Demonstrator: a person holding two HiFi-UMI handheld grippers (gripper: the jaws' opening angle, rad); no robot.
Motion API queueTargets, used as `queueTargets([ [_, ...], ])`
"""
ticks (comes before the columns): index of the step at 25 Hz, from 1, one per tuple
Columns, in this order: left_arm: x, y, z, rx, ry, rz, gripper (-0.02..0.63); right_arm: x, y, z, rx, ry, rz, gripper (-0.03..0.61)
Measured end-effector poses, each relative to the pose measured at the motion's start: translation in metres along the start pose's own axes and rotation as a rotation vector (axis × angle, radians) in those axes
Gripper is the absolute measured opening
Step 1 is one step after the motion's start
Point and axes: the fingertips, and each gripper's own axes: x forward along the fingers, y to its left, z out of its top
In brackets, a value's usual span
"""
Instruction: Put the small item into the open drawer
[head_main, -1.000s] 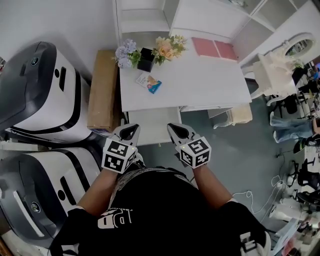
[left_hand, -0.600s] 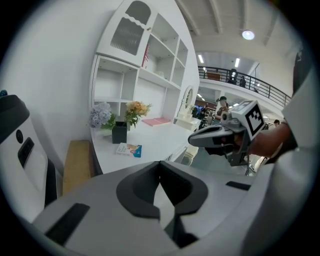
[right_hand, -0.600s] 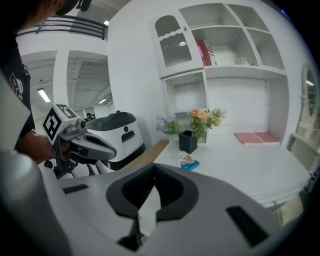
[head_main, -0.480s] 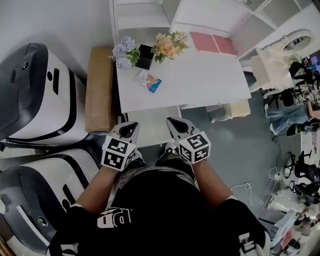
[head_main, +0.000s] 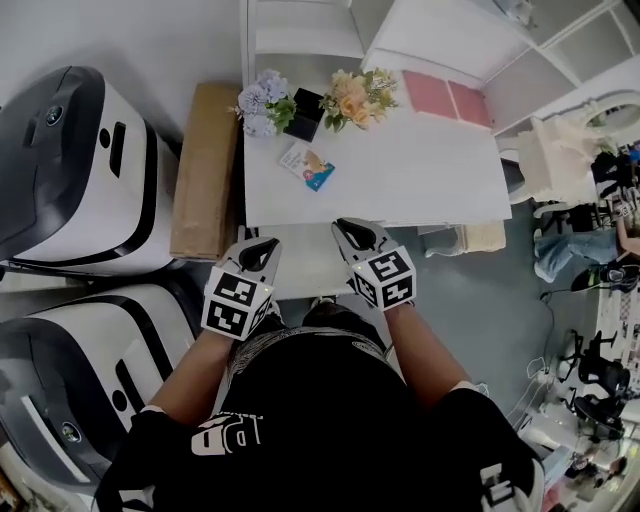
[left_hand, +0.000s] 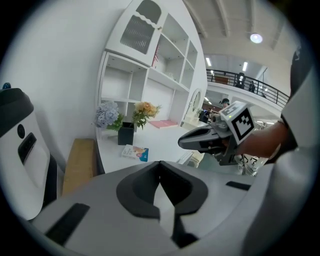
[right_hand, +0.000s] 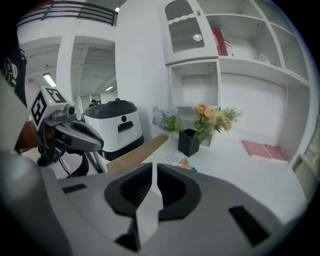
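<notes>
The small item (head_main: 313, 166), a flat white and blue packet, lies on the white desk (head_main: 420, 170) in front of the flower vase; it also shows in the left gripper view (left_hand: 135, 152) and the right gripper view (right_hand: 181, 162). The open white drawer (head_main: 305, 262) juts out under the desk's front edge, between my two grippers. My left gripper (head_main: 262, 243) (left_hand: 160, 165) hovers at the drawer's left side, shut and empty. My right gripper (head_main: 345, 226) (right_hand: 154, 167) hangs at the desk's front edge; its jaws have just been opening to a narrow slit, with nothing between them.
Two big white and black machines (head_main: 80, 170) (head_main: 90, 370) stand at the left, with a long brown box (head_main: 205, 170) between them and the desk. Flowers in a black vase (head_main: 305, 105) and pink sheets (head_main: 445, 98) sit at the desk's back. A white chair (head_main: 560, 150) stands on the right.
Both grippers have moved forward to the desk's front edge, the right one further. The packet has stayed where it was on the desk.
</notes>
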Motion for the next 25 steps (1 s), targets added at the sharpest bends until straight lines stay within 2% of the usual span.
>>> queueTargets([
  [14,0.018,0.031,-0.026,-0.151,0.068,0.155,0.014,0.102,-0.051,-0.013,-0.182,0.162,0.077,0.120],
  [18,0.021,0.033,-0.031,-0.179,0.085,0.185,0.014,0.132,-0.066,-0.018,-0.246,0.208,0.078,0.181],
  [25,0.022,0.036,-0.041,-0.253,0.109,0.219,0.014,0.188,-0.084,-0.021,-0.276,0.270,0.109,0.282],
])
